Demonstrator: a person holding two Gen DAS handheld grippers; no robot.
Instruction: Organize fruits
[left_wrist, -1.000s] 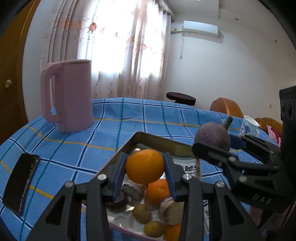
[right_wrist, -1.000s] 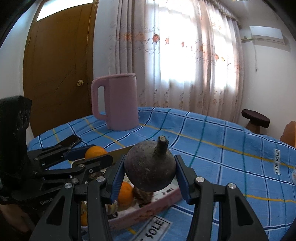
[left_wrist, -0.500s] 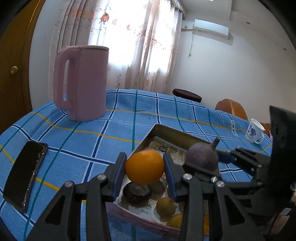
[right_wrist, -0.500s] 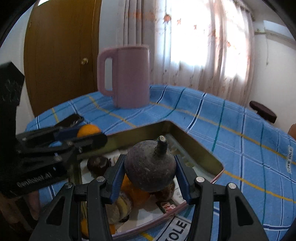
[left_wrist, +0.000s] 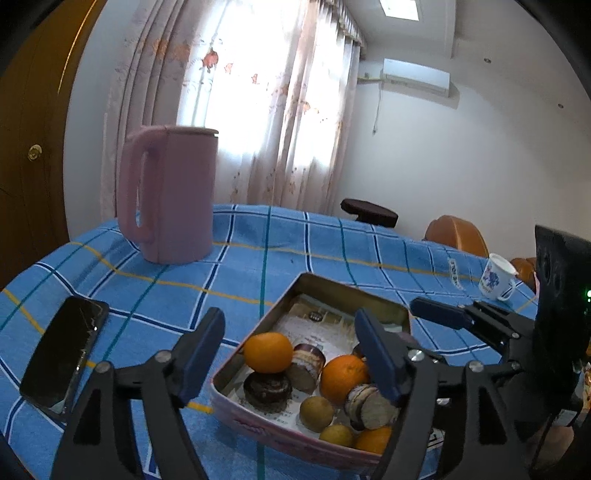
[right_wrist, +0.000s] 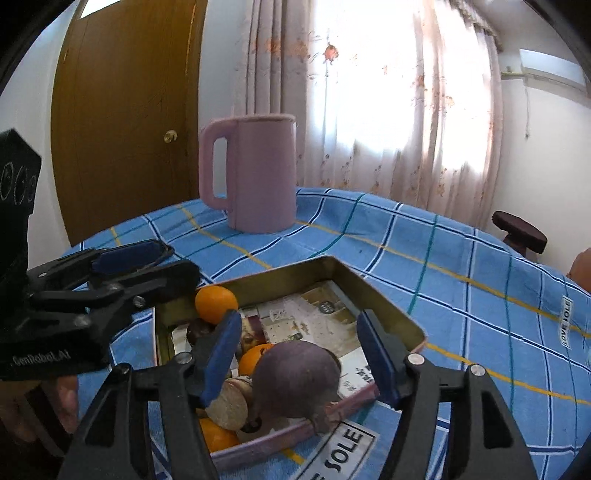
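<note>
An orange (left_wrist: 267, 352) lay at the tin's (left_wrist: 343, 291) left edge, on top of other fruit and cakes, and a purple fruit (right_wrist: 295, 376) lay on its side at the tin's near right rim. The left gripper (left_wrist: 290, 356) and the right gripper (right_wrist: 299, 352) hung over the tin, jaws spread wide, holding nothing. On the blue checked cloth (left_wrist: 240, 273), a pink jug (left_wrist: 170, 194) stood far left, a phone (left_wrist: 64, 358) lay near left, and a cup (left_wrist: 496, 282) stood far right.

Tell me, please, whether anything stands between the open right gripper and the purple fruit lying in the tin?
Nothing visible does. The right gripper is open directly over the purple fruit, which lies tilted in the tin against a round cake. The left gripper, also open, is off to the side.
</note>
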